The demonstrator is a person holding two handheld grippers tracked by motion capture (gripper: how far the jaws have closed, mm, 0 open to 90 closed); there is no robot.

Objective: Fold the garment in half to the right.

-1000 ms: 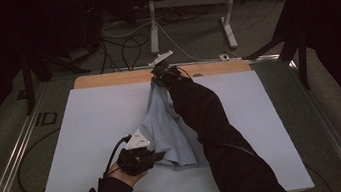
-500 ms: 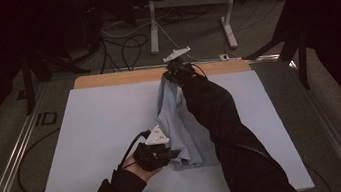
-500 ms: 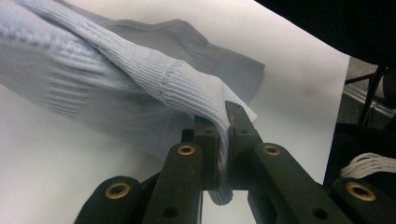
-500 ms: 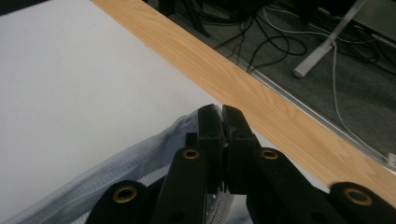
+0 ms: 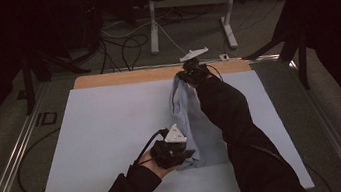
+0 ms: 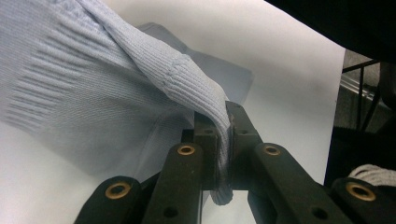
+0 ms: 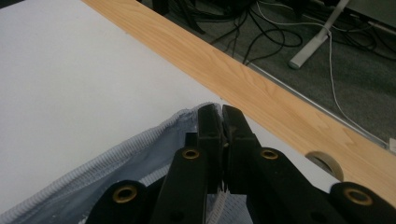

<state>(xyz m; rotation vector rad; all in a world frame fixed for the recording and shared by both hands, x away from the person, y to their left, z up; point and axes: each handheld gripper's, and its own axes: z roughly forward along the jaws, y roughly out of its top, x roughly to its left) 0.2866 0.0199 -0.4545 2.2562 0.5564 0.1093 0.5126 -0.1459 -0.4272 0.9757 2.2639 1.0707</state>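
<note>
Two grippers stretch a pale blue sweater (image 5: 198, 127) over the tabletop (image 5: 107, 130).
The left gripper (image 6: 223, 140) clamps its hem near the front edge, the right gripper (image 7: 221, 140) pinches its far end; harder pulling could slip the knit free.

My right sleeve (image 5: 232, 117) hides the garment's (image 5: 198, 127) right side; its far end is too dim to read.

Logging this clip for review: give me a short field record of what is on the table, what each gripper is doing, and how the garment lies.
surface: white table cover, bare wood strip along the far edge
item: light blue knit garment, stretched from the far edge toward the near side
left gripper: shut on a ribbed edge of the garment, near end
right gripper: shut on the garment's edge, far end, beside the wood strip
garment state: partly lifted at both held ends
</note>
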